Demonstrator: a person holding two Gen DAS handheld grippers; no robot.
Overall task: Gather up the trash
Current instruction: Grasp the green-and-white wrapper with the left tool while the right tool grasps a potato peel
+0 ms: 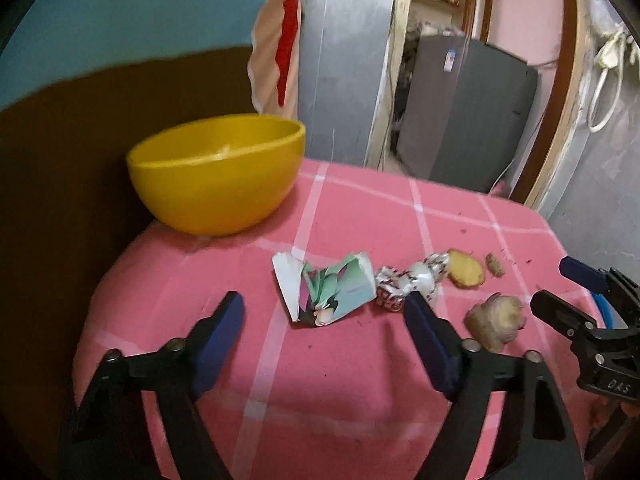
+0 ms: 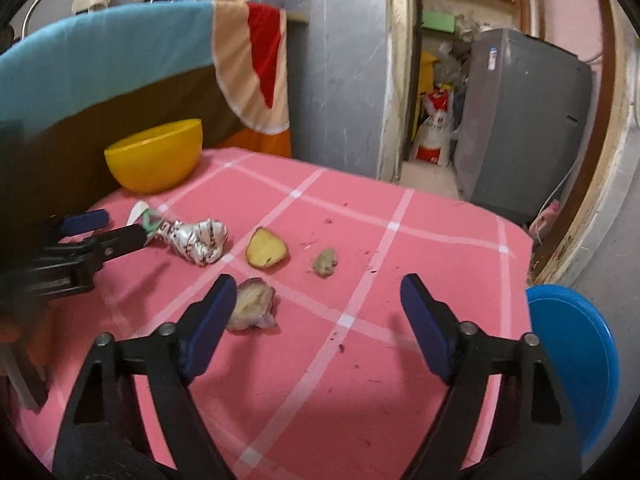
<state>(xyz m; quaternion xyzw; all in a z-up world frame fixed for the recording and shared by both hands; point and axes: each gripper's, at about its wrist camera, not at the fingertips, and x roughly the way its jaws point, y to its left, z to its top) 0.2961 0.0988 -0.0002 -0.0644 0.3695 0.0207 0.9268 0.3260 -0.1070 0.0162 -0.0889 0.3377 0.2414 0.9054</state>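
Trash lies on the pink checked tablecloth [image 1: 340, 380]: a crumpled green and white paper carton [image 1: 326, 290], a twisted silver wrapper [image 1: 404, 282] [image 2: 196, 240], a yellow potato slice [image 1: 466, 270] [image 2: 266, 249], a small peel bit [image 2: 325, 262] and a brownish peel chunk [image 1: 496, 320] [image 2: 254, 306]. A yellow bowl [image 1: 216, 174] [image 2: 154, 162] stands at the back left. My left gripper [image 1: 324, 316] is open just in front of the carton. My right gripper [image 2: 316, 300] is open, its left finger beside the peel chunk.
A blue round bin or stool [image 2: 576, 360] stands beyond the table's right edge. A brown and blue cloth-draped backrest [image 2: 100, 80] rises behind the bowl. A doorway with a grey appliance [image 2: 520, 120] lies beyond the table's far edge.
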